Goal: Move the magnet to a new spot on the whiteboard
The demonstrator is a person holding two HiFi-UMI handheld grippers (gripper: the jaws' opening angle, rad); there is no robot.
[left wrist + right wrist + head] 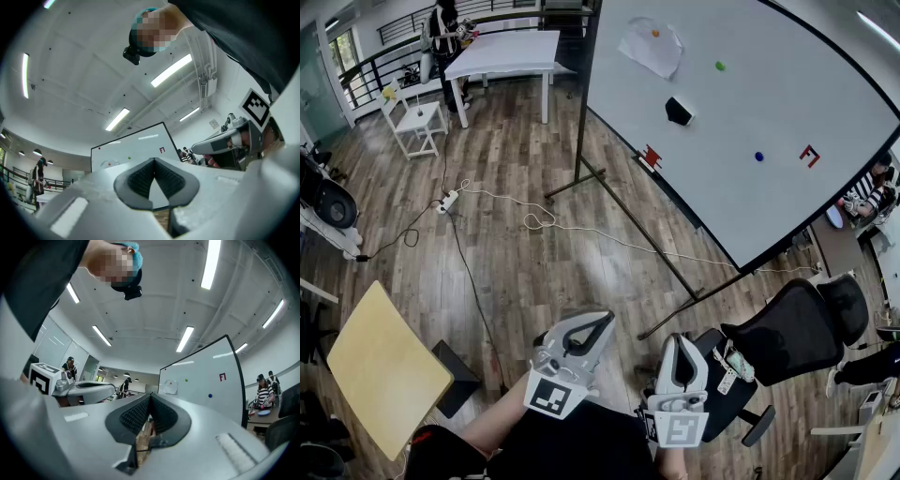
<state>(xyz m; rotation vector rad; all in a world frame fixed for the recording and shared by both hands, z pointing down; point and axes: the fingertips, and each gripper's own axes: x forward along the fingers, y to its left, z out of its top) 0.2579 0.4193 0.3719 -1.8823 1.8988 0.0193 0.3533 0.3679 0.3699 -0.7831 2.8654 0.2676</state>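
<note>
The whiteboard (741, 122) stands ahead on the right, well beyond both grippers. On it sit an orange magnet (654, 33) on a sheet of paper, a green magnet (720, 66) and a blue magnet (759, 157). The same board (201, 385) appears in the right gripper view with the green magnet (186, 379) and the blue magnet (210, 395). Low in the head view, my left gripper (602, 321) and my right gripper (680, 341) are held close to the body. Both are shut with nothing between their jaws, as seen at the left gripper (153, 162) and the right gripper (150, 397).
A black eraser (679, 111) and a red mark (809, 156) are on the board. The board's stand legs (609, 178) spread over the wooden floor. A black office chair (797, 328) is at my right, a yellow tabletop (384, 366) at my left. A cable and power strip (448, 200) lie on the floor.
</note>
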